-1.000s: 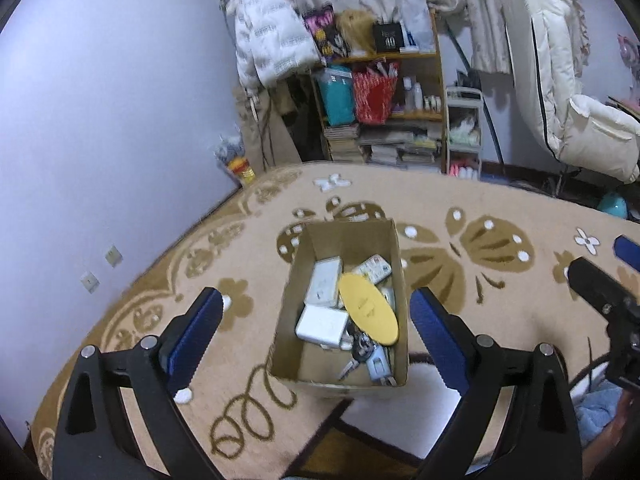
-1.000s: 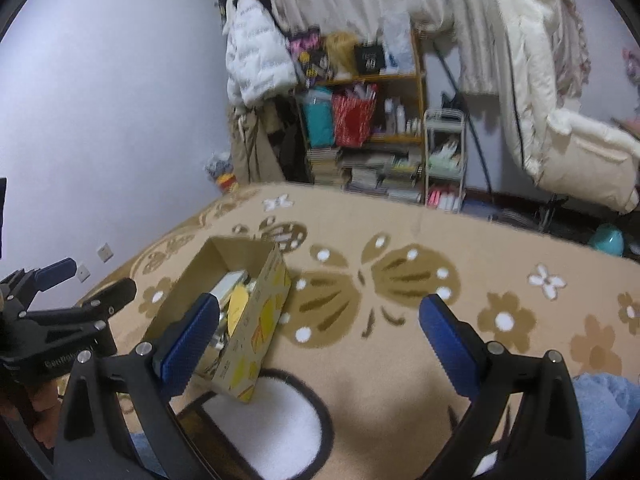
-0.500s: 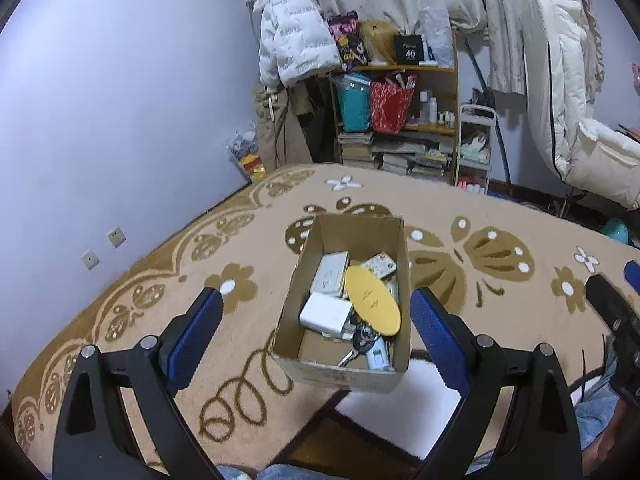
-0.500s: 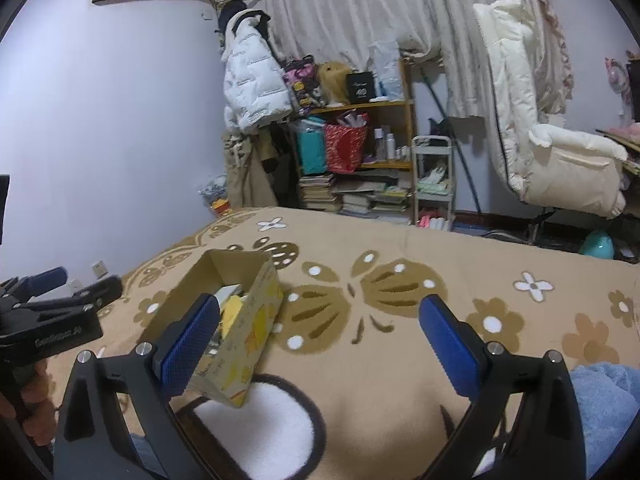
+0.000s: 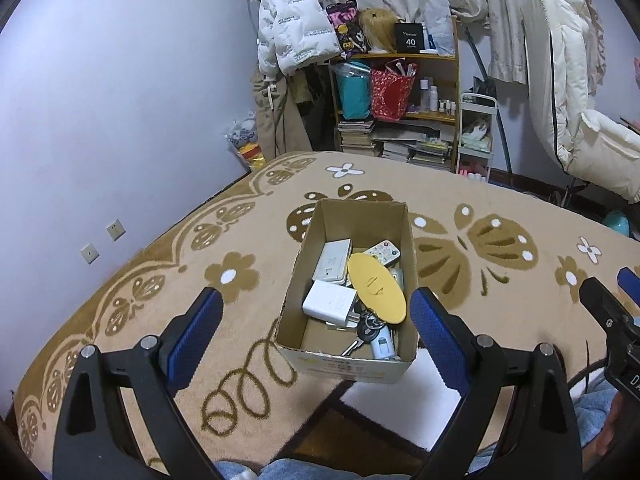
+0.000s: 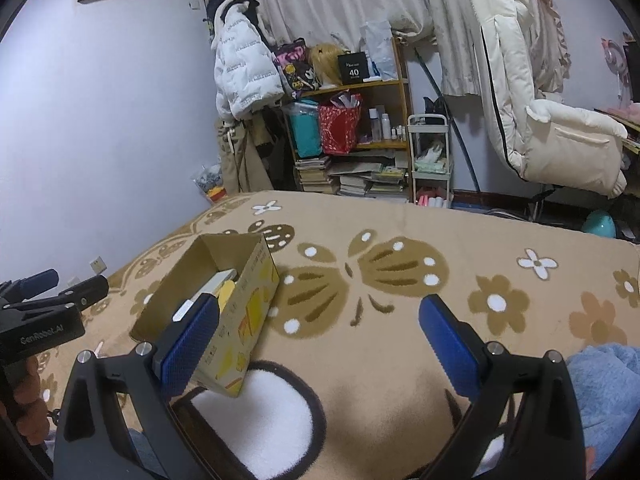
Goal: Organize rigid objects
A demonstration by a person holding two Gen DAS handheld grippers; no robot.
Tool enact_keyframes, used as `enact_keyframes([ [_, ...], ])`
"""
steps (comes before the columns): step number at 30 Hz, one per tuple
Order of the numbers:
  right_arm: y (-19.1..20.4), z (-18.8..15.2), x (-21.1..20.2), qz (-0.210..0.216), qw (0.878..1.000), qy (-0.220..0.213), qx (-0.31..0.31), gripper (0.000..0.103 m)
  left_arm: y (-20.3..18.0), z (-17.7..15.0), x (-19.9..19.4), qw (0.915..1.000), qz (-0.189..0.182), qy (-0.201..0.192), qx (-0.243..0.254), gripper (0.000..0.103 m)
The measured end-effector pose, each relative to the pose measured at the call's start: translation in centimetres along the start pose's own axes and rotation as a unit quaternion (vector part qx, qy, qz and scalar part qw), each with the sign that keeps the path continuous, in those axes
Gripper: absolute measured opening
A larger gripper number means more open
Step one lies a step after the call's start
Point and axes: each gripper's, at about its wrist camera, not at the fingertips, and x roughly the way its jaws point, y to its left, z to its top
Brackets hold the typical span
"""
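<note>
The cardboard box (image 5: 346,292) stands on the blanket (image 5: 460,200) near its front edge, with the small rigid things together inside, probably to sort them. The left gripper (image 5: 316,332) hangs over the box and the right gripper (image 6: 320,340) beside it; both have fingers spread wide and hold nothing.

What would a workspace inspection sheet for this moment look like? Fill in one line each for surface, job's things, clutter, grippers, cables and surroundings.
Surface: tan blanket with brown butterfly and flower pattern covers the bed.
Job's things: open brown cardboard box on the blanket holds a yellow oval plastic lid, white square charger, grey flat case, small white remote and keys.
Clutter: nothing seen loose on the blanket.
Grippers: left gripper open, in front of the box; right gripper open, empty.
Cables: nothing seen.
Surroundings: wooden shelf with books, white puffer jacket, cream chair.
</note>
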Motion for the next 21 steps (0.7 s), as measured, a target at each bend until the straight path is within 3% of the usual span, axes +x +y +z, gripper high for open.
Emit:
enact_keyframes([
  [21,0.1,-0.2,0.7,-0.009,1.0,0.017,0.006,0.103,-1.3,-0.4,0.2,0.9996,0.003,0.006,0.028,0.094],
])
